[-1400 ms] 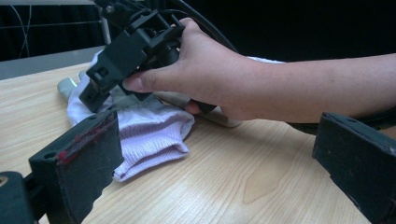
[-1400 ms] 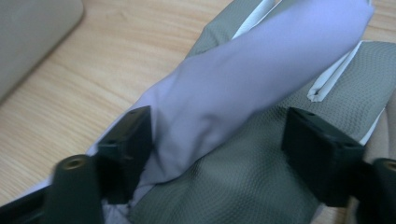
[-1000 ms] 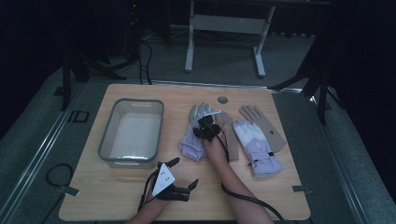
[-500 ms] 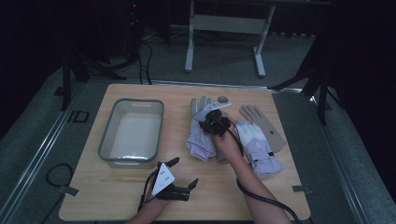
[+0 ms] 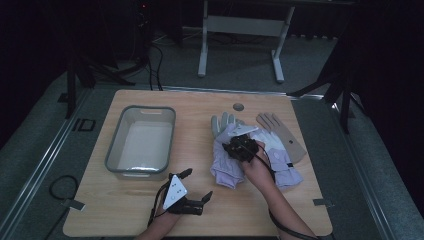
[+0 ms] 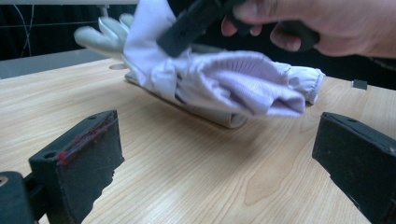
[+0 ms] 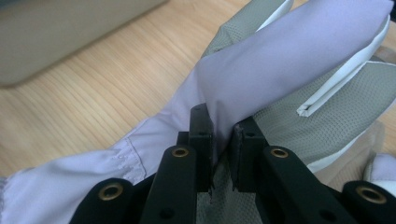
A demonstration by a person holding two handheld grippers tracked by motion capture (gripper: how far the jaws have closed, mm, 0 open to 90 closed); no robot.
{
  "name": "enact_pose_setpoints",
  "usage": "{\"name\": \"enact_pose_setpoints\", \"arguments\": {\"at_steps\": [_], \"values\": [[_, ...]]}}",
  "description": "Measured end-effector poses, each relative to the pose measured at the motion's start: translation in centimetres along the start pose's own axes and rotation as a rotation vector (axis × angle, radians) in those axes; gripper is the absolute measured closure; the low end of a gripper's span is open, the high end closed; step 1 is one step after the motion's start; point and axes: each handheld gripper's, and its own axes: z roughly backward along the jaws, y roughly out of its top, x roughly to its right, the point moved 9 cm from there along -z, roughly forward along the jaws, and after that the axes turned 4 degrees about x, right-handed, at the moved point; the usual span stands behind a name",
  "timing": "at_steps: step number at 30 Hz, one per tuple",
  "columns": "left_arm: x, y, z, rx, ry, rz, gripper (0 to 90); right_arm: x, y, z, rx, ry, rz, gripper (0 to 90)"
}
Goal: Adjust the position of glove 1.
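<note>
The right gripper [image 7: 219, 140] has just closed its jaws, pinching a fold of the pale purple glove [image 7: 280, 60] at the centre of the high view. The left gripper [image 5: 195, 187], lower left, stands wide open, holding nothing.

A light wooden bench [image 5: 150, 210] with rounded corners stands on a grey carpeted floor [image 5: 235, 70]. Behind it, a grey metal frame stand [image 5: 240, 30] rests on two feet. The room beyond is dark, and black cables [image 5: 150, 55] trail across the floor at the left.
</note>
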Motion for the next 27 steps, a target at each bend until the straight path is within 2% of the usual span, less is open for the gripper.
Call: {"name": "enact_pose_setpoints", "arguments": {"at_steps": [2, 3, 5, 7, 11, 13, 14, 15, 17, 19, 20, 21, 22, 25, 27], "values": [[0.0, 0.0, 0.0, -0.002, -0.001, -0.001, 1.6, -0.1, -0.5, -0.7, -0.010, 0.004, 0.018, 80.7], [0.0, 0.0, 0.0, -0.002, -0.002, -0.004, 1.6, -0.3, -1.0, -1.6, -0.036, 0.002, 0.039, 80.5], [0.0, 0.0, 0.0, 0.000, -0.002, -0.004, 1.6, -0.3, -1.1, -2.0, -0.040, 0.000, 0.043, 80.5], [0.0, 0.0, 0.0, -0.001, -0.003, -0.004, 1.6, -0.2, -1.9, -3.6, -0.063, 0.024, 0.018, 80.0], [0.1, 0.0, 0.0, 0.002, -0.004, -0.001, 1.6, 0.0, -2.8, -4.8, -0.079, 0.039, -0.012, 78.6], [0.1, 0.0, 0.0, 0.003, -0.004, -0.002, 1.6, -0.1, -3.0, -5.2, -0.068, 0.052, -0.030, 75.7], [0.1, 0.0, 0.0, 0.003, -0.004, -0.002, 1.6, -0.1, -3.0, -5.2, -0.068, 0.052, -0.030, 75.7], [0.1, 0.0, 0.0, 0.003, -0.004, -0.003, 1.6, 0.0, -3.1, -5.2, -0.067, 0.061, -0.036, 71.0], [0.1, 0.0, 0.0, 0.003, -0.004, -0.003, 1.6, 0.1, -3.1, -5.2, -0.063, 0.068, -0.046, 67.9], [0.1, 0.0, 0.0, 0.002, -0.003, -0.002, 1.6, 0.1, -3.1, -5.2, -0.063, 0.068, -0.046, 67.9], [0.1, 0.0, 0.0, 0.002, -0.003, -0.002, 1.6, 0.1, -3.1, -5.2, -0.063, 0.072, -0.048, 65.0], [0.1, 0.0, 0.0, 0.002, -0.003, -0.002, 1.6, 0.1, -3.0, -4.9, -0.057, 0.085, -0.052, 55.7], [0.1, 0.0, 0.0, 0.002, -0.002, -0.001, 1.6, 0.1, -2.9, -4.8, -0.054, 0.081, -0.047, 51.7], [0.0, 0.0, 0.0, 0.003, -0.002, 0.002, 1.6, 0.2, -2.4, -4.1, -0.026, 0.064, -0.033, 43.3], [0.0, 0.0, 0.0, 0.003, -0.002, 0.000, 1.6, 0.3, -2.2, -3.7, -0.008, 0.066, -0.040, 40.9]]}}
